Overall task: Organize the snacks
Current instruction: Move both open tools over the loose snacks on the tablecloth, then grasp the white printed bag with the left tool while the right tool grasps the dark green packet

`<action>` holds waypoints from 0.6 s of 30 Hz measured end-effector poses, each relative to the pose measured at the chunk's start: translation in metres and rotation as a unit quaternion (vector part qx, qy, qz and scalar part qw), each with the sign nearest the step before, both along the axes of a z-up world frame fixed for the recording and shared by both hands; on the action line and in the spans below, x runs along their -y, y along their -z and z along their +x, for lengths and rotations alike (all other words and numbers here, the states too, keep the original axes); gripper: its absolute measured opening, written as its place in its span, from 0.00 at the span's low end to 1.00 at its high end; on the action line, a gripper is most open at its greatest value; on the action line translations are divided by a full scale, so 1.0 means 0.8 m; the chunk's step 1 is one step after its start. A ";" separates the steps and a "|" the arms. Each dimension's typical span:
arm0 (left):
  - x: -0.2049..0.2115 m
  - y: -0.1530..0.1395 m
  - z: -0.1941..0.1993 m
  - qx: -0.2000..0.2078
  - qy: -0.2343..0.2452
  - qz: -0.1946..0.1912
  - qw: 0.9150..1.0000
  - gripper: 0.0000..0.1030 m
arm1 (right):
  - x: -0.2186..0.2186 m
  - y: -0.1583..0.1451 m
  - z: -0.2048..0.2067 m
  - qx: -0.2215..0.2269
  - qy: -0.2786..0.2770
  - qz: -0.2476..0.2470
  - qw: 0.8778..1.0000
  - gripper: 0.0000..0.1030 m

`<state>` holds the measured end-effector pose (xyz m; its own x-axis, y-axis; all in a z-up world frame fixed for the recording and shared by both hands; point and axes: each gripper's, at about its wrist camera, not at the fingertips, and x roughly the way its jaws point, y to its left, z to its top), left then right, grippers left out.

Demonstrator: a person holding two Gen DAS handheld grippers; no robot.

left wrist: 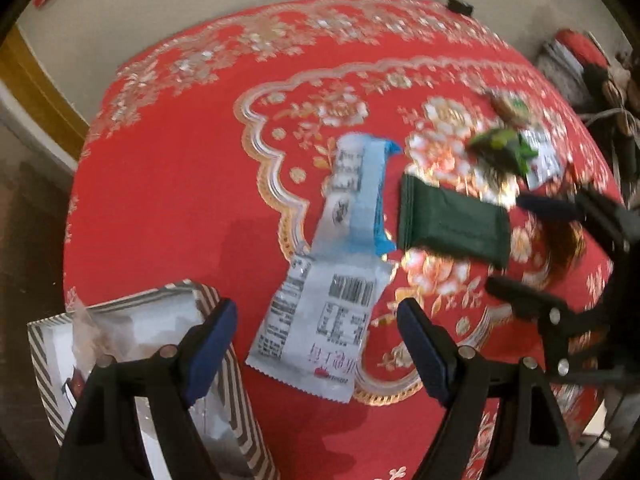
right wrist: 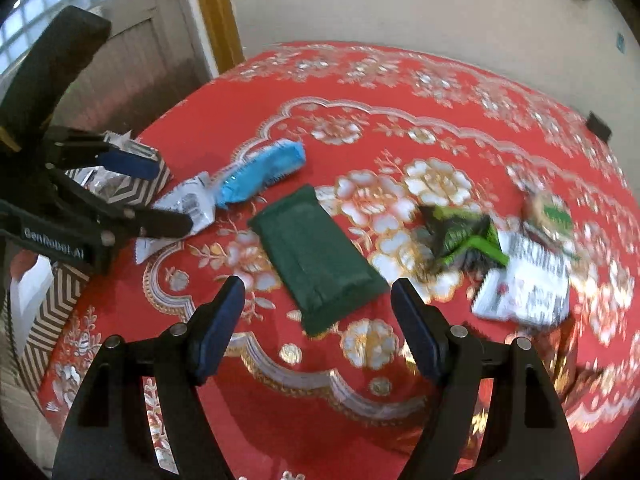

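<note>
Snack packets lie on a red flowered tablecloth [left wrist: 168,184]. A white packet with a barcode [left wrist: 320,320] lies between and just beyond my open left gripper [left wrist: 318,312]. A blue and silver packet [left wrist: 360,200] lies past it, a dark green packet [left wrist: 452,220] to its right. My right gripper [right wrist: 318,294] is open and empty, just short of the dark green packet [right wrist: 320,256]. A bright green wrapper [right wrist: 464,240], a white packet [right wrist: 524,284] and a round snack [right wrist: 552,212] lie to its right. My right gripper also shows in the left wrist view [left wrist: 504,240].
A striped box [left wrist: 132,360] holding wrappers stands at the table's left edge, under my left gripper's left finger; it also shows in the right wrist view [right wrist: 148,180]. The left gripper appears in the right wrist view [right wrist: 168,196]. A wall and a yellow door frame [right wrist: 216,12] are behind.
</note>
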<state>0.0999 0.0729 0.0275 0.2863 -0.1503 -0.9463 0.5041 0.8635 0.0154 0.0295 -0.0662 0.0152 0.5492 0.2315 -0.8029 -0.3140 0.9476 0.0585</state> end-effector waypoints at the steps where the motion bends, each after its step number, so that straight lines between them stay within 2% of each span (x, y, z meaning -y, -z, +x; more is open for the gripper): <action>1: 0.001 -0.001 -0.004 0.003 0.010 -0.004 1.000 0.81 | -0.006 -0.001 0.004 0.008 -0.016 -0.013 1.000 0.74; 4: 0.003 0.002 -0.010 -0.001 0.033 -0.006 0.999 0.81 | -0.019 0.001 0.018 0.006 -0.051 -0.045 0.998 0.74; 8: 0.012 0.014 -0.013 0.000 0.056 0.022 0.998 0.81 | -0.033 0.010 0.034 -0.003 -0.087 -0.083 0.993 0.74; 13: 0.014 0.018 -0.012 0.001 0.069 0.018 0.997 0.81 | -0.036 0.015 0.048 -0.018 -0.119 -0.081 0.989 0.74; 15: 0.015 0.017 -0.012 0.001 0.068 0.019 0.997 0.80 | -0.032 0.016 0.054 -0.033 -0.133 -0.058 0.989 0.57; 16: 0.015 0.016 -0.014 0.000 0.068 0.018 0.997 0.74 | -0.030 0.015 0.056 -0.034 -0.132 -0.051 0.989 0.43; 17: 0.017 0.015 -0.016 -0.003 0.073 0.013 0.997 0.68 | -0.029 0.014 0.057 -0.033 -0.131 -0.056 0.989 0.42; 18: 0.018 0.013 -0.017 -0.005 0.078 0.009 0.997 0.55 | -0.029 0.014 0.056 -0.038 -0.132 -0.058 0.989 0.42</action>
<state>0.0861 0.0583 0.0173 0.2516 -0.1762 -0.9516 0.6331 0.7737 0.0241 0.0746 -0.0432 0.0037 0.4195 0.2624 -0.8690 -0.5502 0.8349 -0.0135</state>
